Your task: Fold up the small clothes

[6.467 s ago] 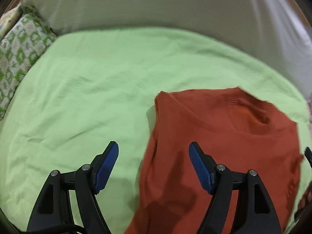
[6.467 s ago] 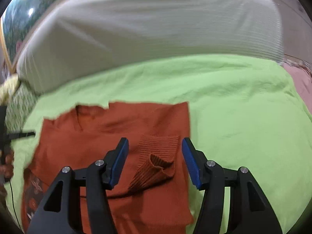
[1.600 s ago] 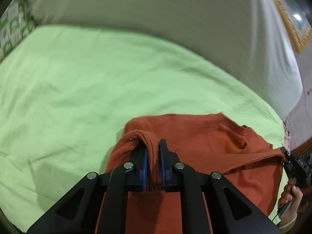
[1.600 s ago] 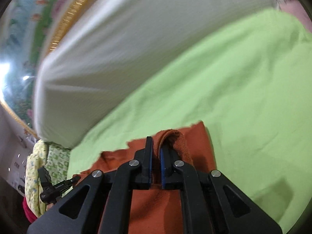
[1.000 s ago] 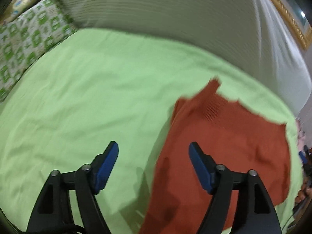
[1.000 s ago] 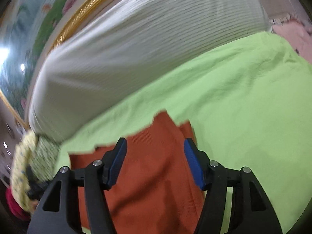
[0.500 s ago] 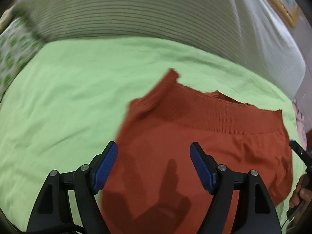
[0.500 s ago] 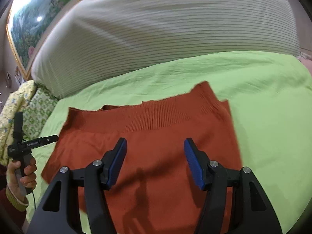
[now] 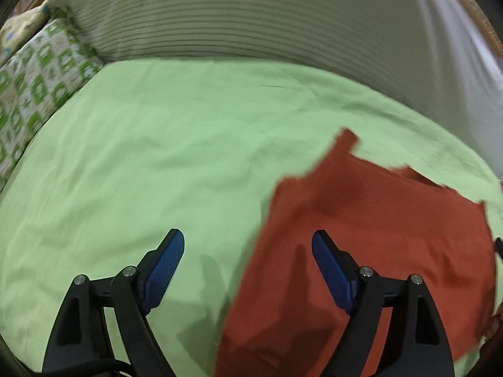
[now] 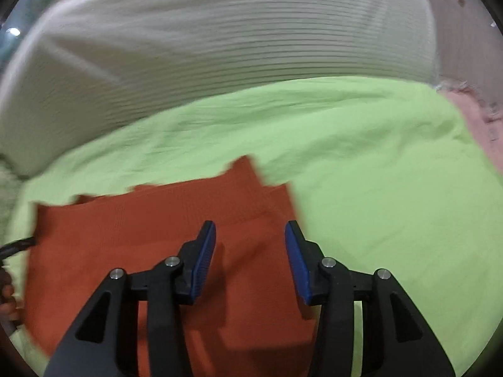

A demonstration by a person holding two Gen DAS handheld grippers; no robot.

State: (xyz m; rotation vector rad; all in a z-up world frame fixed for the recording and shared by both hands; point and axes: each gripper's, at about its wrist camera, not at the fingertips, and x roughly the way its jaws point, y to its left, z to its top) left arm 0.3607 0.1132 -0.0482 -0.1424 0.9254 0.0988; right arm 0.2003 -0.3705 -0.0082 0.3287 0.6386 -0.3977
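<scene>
A folded rust-orange knit sweater (image 9: 377, 235) lies flat on the green sheet (image 9: 157, 157), with a small corner sticking out at its far edge. My left gripper (image 9: 248, 251) is open and empty, straddling the sweater's left edge. In the right wrist view the sweater (image 10: 141, 229) fills the lower left. My right gripper (image 10: 250, 238) is open and empty above the sweater's right part, near its right edge.
A white ribbed pillow (image 10: 220, 47) runs along the back of the bed. A green-and-white patterned pillow (image 9: 34, 75) lies at the far left. Pink cloth (image 10: 481, 125) shows at the right edge. A hand holding a cable (image 10: 8, 282) is at the sweater's left.
Both grippers let go of the sweater's folded edge and opened about a second ago. Since then the left view swung left and the right view swung right; the sweater lies folded.
</scene>
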